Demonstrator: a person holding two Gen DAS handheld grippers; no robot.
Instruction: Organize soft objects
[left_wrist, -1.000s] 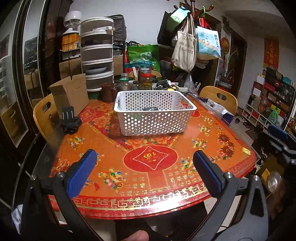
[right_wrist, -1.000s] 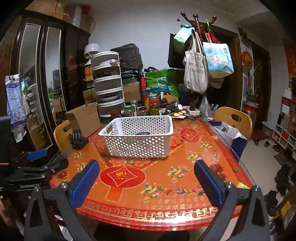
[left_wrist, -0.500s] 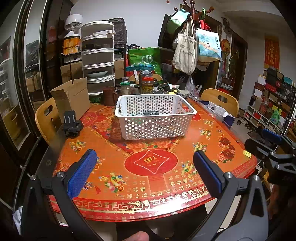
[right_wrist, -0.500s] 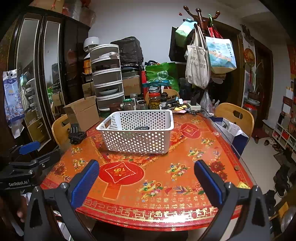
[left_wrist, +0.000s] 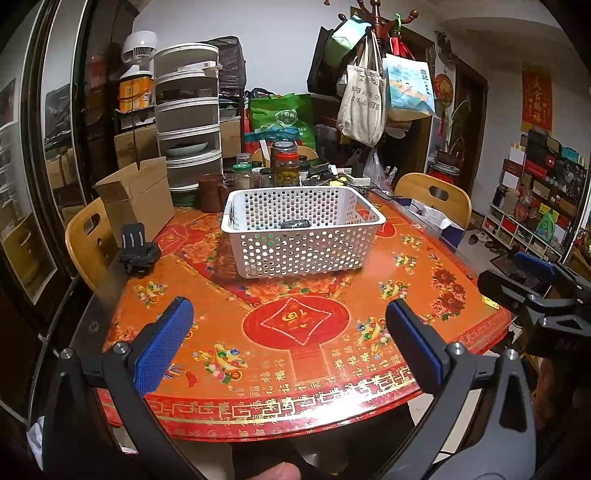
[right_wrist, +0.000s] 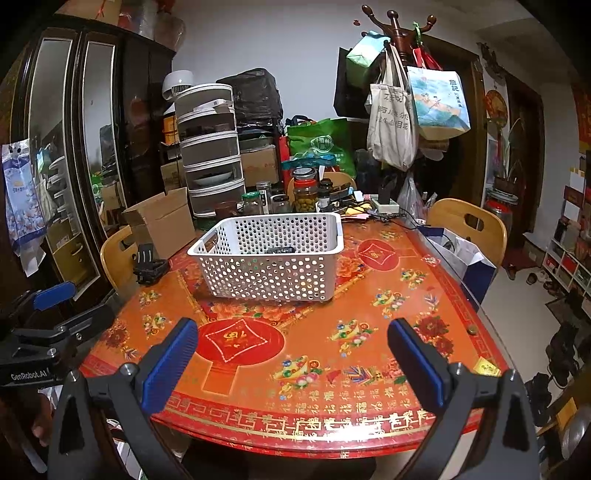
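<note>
Both tools, left tool (left_wrist: 288, 332) and right tool (right_wrist: 291, 354), hang wide and empty at frame bottom, so a blind reach into the centre basket (left_wrist: 301, 230) risks snagging its perforated wall before reaching the dark, possibly soft item (left_wrist: 294, 224) inside.

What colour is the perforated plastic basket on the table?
White; the perforated plastic basket shows best in the left wrist view.

The table (left_wrist: 295, 354) is orange-red with gold characters, flower sprays and red medallions — a gold fret border runs along its edge. The basket (left_wrist: 303, 251) is white, pierced with round holes. Both grippers' pads (right_wrist: 168, 365) are blue on black frames — the chairs (right_wrist: 467, 225) pale wood.
</note>
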